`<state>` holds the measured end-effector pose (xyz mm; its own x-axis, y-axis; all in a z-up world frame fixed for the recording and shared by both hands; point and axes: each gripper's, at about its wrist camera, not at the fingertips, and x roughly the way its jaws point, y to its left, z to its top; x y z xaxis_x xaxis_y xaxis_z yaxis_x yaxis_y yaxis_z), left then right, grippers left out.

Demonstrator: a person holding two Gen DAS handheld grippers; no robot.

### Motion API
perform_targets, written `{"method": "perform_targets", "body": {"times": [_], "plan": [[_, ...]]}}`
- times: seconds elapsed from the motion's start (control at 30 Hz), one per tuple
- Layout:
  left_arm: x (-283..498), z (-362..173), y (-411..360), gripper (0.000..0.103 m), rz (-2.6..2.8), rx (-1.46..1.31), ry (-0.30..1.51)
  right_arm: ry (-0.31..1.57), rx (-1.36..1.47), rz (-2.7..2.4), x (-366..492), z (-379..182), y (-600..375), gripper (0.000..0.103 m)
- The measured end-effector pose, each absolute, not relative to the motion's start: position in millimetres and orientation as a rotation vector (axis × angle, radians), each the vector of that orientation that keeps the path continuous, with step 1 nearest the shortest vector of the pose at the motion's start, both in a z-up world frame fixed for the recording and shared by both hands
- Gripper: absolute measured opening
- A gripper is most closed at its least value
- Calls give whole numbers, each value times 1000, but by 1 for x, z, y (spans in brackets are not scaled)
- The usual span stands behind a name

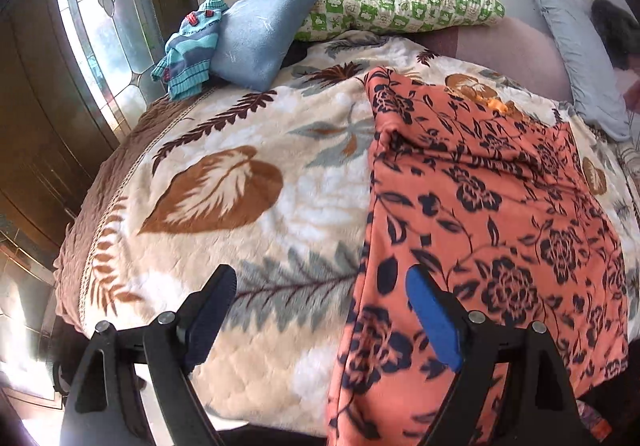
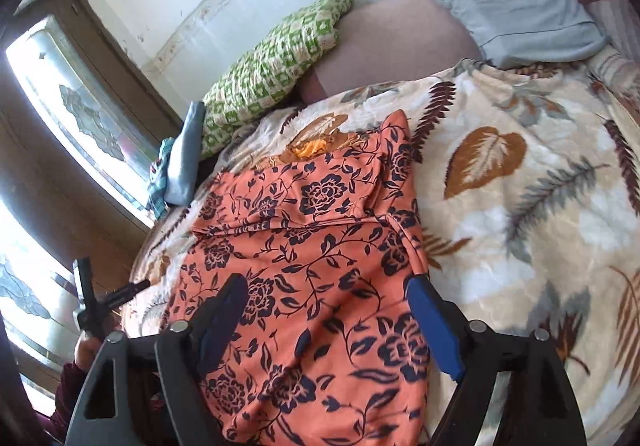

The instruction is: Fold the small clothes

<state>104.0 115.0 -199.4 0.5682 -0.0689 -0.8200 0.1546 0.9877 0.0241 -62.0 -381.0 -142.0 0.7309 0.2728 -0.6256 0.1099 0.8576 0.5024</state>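
The orange floral garment (image 2: pixel 312 246) lies spread on the leaf-print blanket (image 1: pixel 224 182) of the bed, one fold seemingly laid. Both the left gripper (image 1: pixel 320 310) and right gripper (image 2: pixel 324 322) stand wide and empty — a release, I judge. Next likely means regrasping an edge.

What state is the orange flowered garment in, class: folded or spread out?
Folded, partly: the orange flowered garment shows a layer doubled over across its middle, lying on the leaf-print blanket.

Orange floral garment (image 1: pixel 480 206) near end cut off by frame edge; grey pillow (image 1: pixel 576 58) partly cropped.
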Motion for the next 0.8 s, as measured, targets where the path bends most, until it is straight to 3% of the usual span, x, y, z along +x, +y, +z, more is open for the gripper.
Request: {"method": "perform_targets", "body": {"times": [0.33,0.53,0.6,0.8], "plan": [[56,-224,138,89,-161,52,1081,920,712,33,-125,-199,-395,83],[56,-238,141,62,-230,-6,1140,944,766,37,-131,-216,-392,83],[60,-247,141,42,-267,-54,1175,952,769,37,-131,-218,-390,83],[59,-267,121,39,-380,-103,1245,995,816,16,-130,-231,-395,81]]}}
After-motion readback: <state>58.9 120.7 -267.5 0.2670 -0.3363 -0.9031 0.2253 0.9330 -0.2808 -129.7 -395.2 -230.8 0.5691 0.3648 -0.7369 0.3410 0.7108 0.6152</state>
